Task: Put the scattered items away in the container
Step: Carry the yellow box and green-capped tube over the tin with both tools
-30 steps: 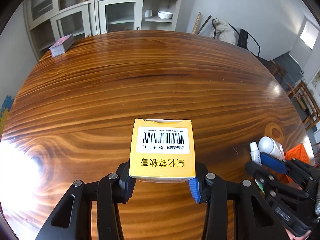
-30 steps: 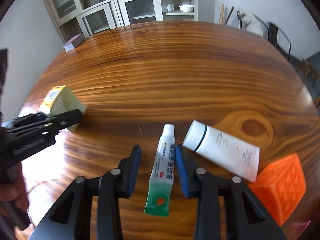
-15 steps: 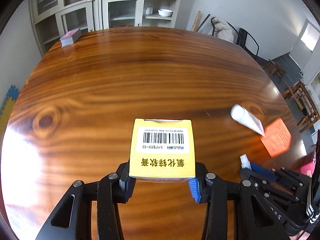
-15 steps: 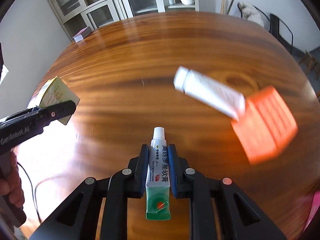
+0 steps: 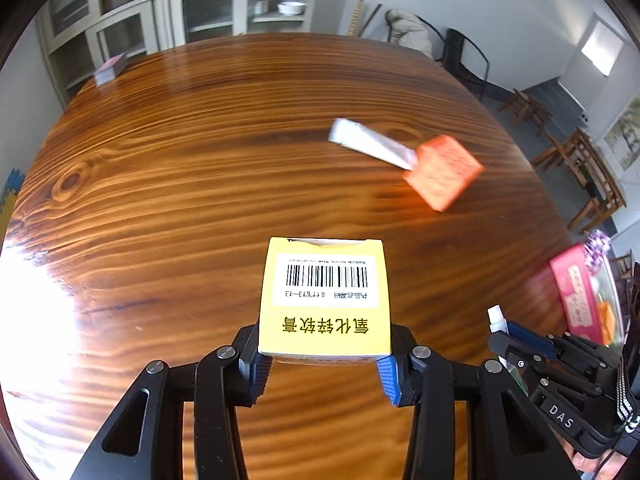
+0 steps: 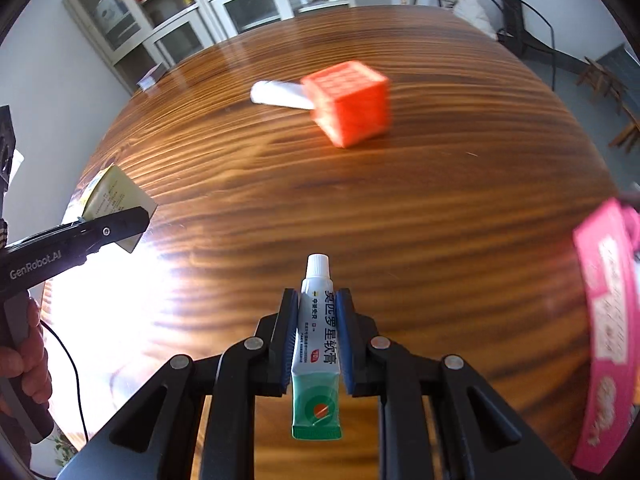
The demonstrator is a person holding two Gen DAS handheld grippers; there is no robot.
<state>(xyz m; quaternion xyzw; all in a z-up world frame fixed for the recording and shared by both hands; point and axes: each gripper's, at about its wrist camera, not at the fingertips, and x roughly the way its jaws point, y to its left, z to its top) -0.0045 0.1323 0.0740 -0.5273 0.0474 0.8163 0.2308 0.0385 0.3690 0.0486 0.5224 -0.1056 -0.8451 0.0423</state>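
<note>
My left gripper [image 5: 323, 374] is shut on a yellow barcoded medicine box [image 5: 325, 300] and holds it above the wooden table [image 5: 200, 160]. My right gripper [image 6: 317, 340] is shut on a small white-and-green ointment tube [image 6: 317, 344], cap pointing forward. The right gripper also shows at the lower right of the left wrist view [image 5: 520, 340], and the yellow box at the left of the right wrist view [image 6: 114, 200]. A pink-rimmed container [image 6: 608, 320] sits at the right table edge; it also shows in the left wrist view [image 5: 580, 296]. A white tube [image 6: 276, 94] and an orange cube [image 6: 348, 104] lie farther out.
A small stack of cards [image 5: 110, 68] lies at the far left of the table. Cabinets [image 5: 200, 12] stand behind the table. Chairs [image 5: 576, 160] stand off to the right. Bright glare covers the near left of the table [image 5: 36, 320].
Both grippers have swung right with their loads; the white tube and orange cube have slid left in both views. The pink container has come into view at the right.
</note>
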